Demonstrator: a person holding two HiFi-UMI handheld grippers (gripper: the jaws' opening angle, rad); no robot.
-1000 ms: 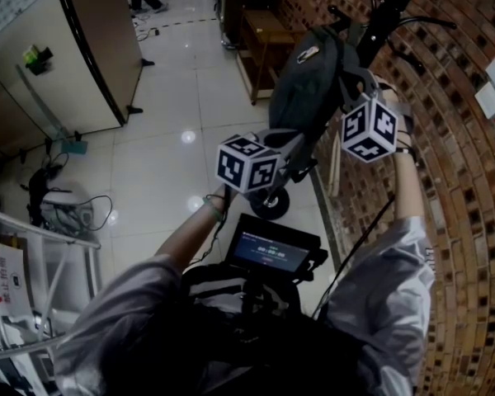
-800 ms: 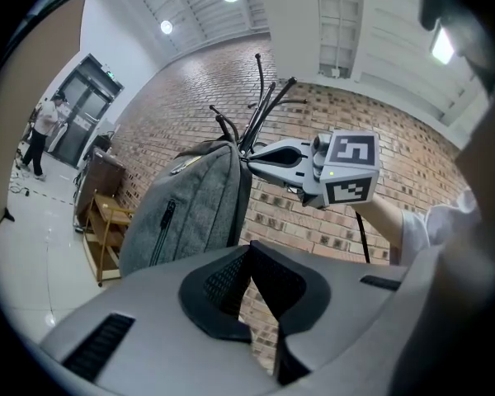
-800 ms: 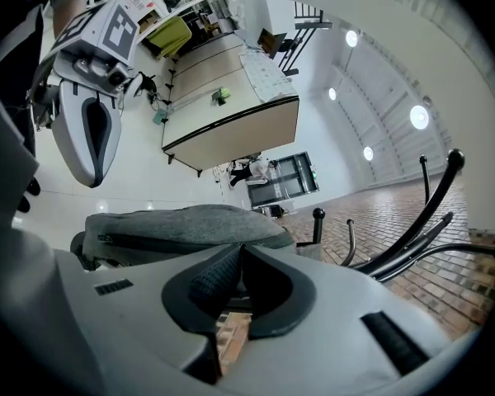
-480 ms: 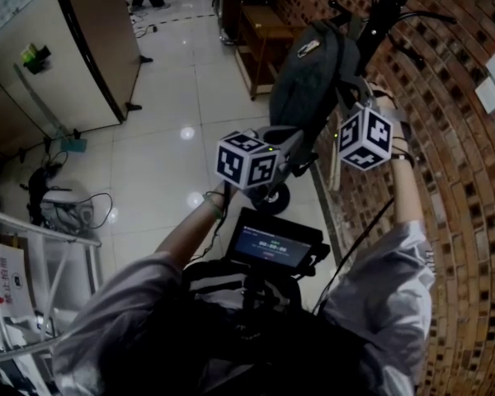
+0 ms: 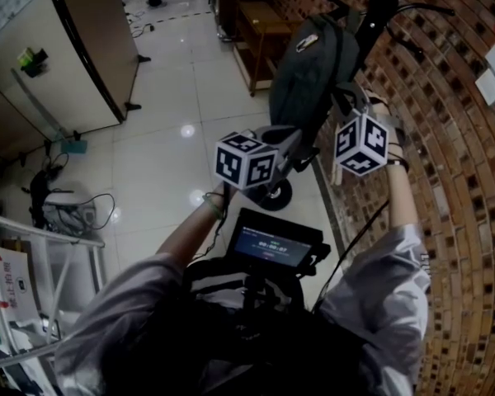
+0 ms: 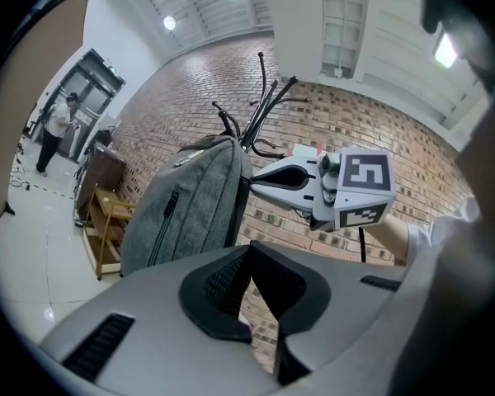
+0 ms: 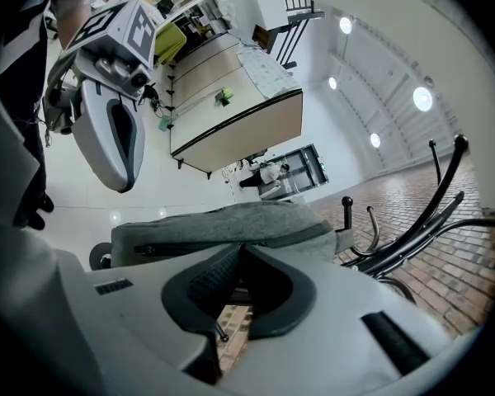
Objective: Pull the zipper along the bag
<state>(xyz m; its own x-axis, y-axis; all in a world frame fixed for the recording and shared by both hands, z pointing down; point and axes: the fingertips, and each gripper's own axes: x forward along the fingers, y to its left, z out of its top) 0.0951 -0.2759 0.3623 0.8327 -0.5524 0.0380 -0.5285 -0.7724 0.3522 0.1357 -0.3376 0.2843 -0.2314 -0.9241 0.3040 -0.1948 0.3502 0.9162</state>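
A grey backpack [image 5: 309, 73] hangs from a black coat rack [image 5: 379, 7] by the brick wall. My right gripper [image 5: 345, 106] reaches up to its right edge. In the right gripper view the gripper [image 7: 241, 247] has its tips against the backpack [image 7: 231, 225], below a long zipper line. The jaws are opening slightly, with a thin dark tab, seemingly the zipper pull, still pinched between the pads. My left gripper [image 5: 307, 158] hovers below the bag, apart from it. Seen in its own view, the left gripper [image 6: 247, 250] is shut with nothing in it, and the backpack [image 6: 186, 205] is ahead.
The brick wall [image 5: 454, 139] runs close along the right. A wooden shelf unit [image 5: 264, 40] stands behind the bag, and a small black wheel [image 5: 272, 196] rests on the tiled floor below it. A tall cabinet [image 5: 66, 48] stands far left. A screen [image 5: 272, 246] sits at my chest.
My right gripper has crept a little up and to the left along the bag's edge. The left gripper has hardly moved.
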